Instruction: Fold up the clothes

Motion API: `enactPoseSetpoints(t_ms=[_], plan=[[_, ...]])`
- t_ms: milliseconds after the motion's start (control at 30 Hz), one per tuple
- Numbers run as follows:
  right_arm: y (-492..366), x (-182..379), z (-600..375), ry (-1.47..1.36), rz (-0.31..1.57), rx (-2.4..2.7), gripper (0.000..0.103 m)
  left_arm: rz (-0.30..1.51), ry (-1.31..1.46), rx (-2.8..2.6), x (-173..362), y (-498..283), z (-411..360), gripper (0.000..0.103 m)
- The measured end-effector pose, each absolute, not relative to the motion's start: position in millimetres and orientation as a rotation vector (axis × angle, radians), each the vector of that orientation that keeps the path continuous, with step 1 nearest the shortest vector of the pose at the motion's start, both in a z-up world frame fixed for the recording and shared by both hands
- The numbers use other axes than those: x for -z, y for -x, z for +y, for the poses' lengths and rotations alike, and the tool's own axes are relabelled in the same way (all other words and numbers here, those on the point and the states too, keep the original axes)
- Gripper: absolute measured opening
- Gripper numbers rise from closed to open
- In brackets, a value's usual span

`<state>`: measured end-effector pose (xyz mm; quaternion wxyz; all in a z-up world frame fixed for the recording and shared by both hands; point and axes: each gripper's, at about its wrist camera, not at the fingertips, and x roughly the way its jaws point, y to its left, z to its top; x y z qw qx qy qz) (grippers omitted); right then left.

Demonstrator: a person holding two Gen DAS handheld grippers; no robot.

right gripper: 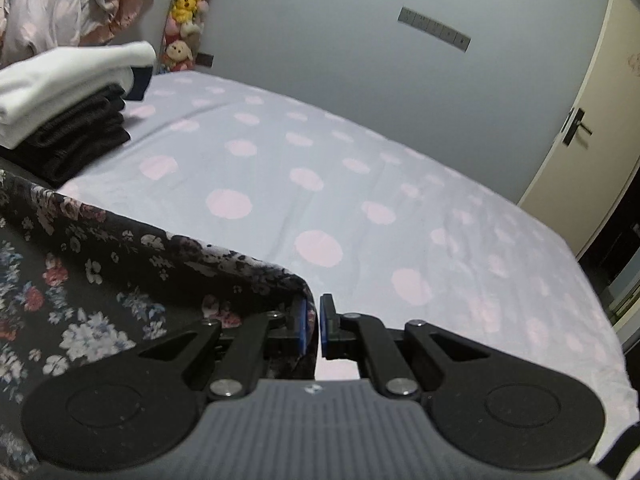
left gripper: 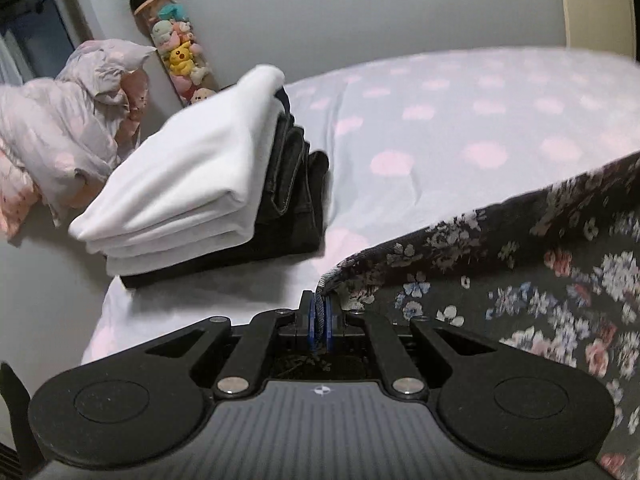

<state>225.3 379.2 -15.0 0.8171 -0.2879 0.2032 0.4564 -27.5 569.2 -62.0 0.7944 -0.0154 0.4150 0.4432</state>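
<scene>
A dark floral garment point(left gripper: 520, 272) is stretched above the bed between my two grippers. My left gripper point(left gripper: 319, 312) is shut on its left corner, with cloth pinched between the blue pads. My right gripper point(right gripper: 314, 322) is shut on the garment's right corner point(right gripper: 296, 280); the garment point(right gripper: 100, 280) spreads to the left in that view. A pile of folded clothes, white point(left gripper: 180, 184) on top of black point(left gripper: 288, 200), sits on the bed at the left. It also shows in the right wrist view point(right gripper: 60, 120).
The bed has a lilac sheet with pink dots point(left gripper: 440, 140) point(right gripper: 320, 200). Crumpled bedding point(left gripper: 60, 132) lies by the wall at the left. A column of plush toys point(left gripper: 180, 52) hangs on the wall. A door point(right gripper: 588, 120) stands at the right.
</scene>
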Motion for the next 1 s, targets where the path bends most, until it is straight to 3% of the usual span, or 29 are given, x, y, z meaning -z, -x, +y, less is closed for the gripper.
enactPoseSetpoints(t_ms=[133,233,267,300,367,400,633,1000], plan=[[-243.7,32.2,392.3,0.56,0.551,-0.994,0.031,0.954,0.072,-0.951,83.9,12.1,592.2,0.01],[-248.8,32.8,385.3,0.512,0.592,-1.013,0.042,0.947,0.038,-0.943,90.0,15.6,591.1,0.024],[-249.3,31.1,380.5,0.494,0.598,-1.016,0.046,0.932,0.033,-0.931,88.4,20.1,587.7,0.037],[-249.7,28.9,375.2,0.473,0.605,-1.019,0.051,0.913,0.039,-0.914,84.8,26.1,583.8,0.057],[-249.3,20.1,358.5,0.415,0.619,-1.033,0.062,0.869,0.061,-0.896,72.2,39.9,574.2,0.073],[-247.9,15.6,350.5,0.391,0.618,-1.039,0.067,0.848,0.07,-0.895,64.2,47.1,568.1,0.073],[-206.9,-4.7,271.0,0.328,0.66,-1.024,0.067,0.783,0.113,-0.869,22.0,96.1,510.8,0.075],[-82.1,38.6,167.0,0.39,0.857,-1.151,0.067,0.776,0.078,-0.874,29.6,158.2,404.3,0.075]])
